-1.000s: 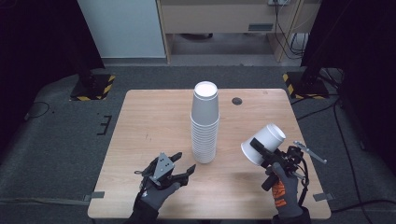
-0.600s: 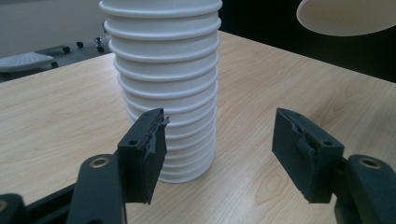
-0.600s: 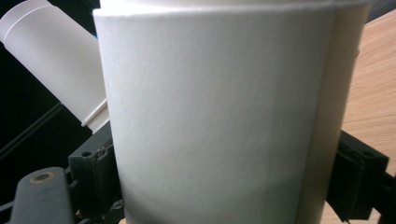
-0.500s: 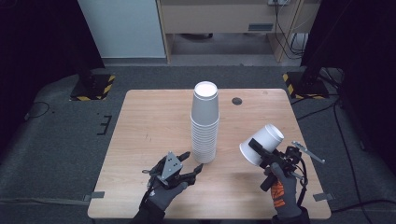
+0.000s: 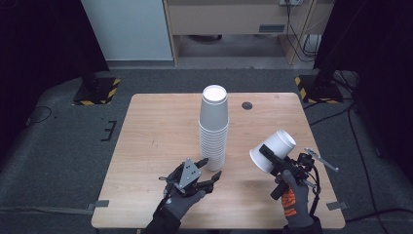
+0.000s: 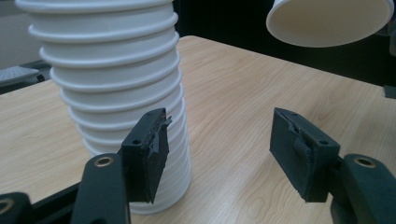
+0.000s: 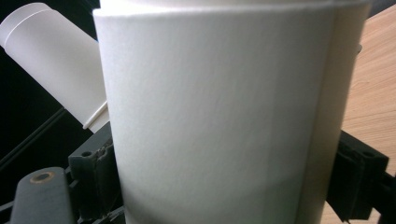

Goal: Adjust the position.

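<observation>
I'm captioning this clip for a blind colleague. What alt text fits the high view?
A tall stack of upside-down white paper cups stands mid-table, while the left gripper, jaws open and just closing a little with nothing between them, sits beside the stack's base. The right gripper holds a single white cup tilted above the table's right side.

Cup stack [image 5: 213, 127] stands mid-table [image 5: 156, 126], held cup [image 5: 272, 150] right.
</observation>
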Demonstrator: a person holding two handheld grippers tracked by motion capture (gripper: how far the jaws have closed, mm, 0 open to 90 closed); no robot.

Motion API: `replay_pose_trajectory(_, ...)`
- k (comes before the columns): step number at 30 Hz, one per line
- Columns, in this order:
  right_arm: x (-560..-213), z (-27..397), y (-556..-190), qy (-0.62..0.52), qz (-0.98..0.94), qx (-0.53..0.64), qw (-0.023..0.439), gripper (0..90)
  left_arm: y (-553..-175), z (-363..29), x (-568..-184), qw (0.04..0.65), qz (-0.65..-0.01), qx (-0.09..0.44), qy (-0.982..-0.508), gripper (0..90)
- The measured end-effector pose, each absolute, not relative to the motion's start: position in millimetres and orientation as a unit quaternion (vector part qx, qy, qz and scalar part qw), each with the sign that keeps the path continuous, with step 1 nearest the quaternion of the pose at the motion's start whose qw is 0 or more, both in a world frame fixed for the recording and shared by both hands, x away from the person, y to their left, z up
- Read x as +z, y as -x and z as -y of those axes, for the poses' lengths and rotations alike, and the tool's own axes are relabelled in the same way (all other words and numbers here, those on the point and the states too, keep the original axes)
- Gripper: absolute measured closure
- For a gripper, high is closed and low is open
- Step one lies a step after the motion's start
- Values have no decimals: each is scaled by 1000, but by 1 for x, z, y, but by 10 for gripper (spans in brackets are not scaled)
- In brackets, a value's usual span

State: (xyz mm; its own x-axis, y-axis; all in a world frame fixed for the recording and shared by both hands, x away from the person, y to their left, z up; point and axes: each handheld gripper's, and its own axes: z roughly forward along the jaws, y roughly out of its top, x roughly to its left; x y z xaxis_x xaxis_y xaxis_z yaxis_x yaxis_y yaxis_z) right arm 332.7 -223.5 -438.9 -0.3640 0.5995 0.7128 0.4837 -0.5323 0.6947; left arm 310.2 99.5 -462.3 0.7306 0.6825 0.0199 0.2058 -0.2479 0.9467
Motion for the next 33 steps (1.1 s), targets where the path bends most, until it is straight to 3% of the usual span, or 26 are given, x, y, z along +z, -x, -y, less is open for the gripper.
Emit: replay_pose_trajectory(33,-439,224,-334,-563,-478,673,28,149,-334,-43,-456,561,-271,210,-754,385)
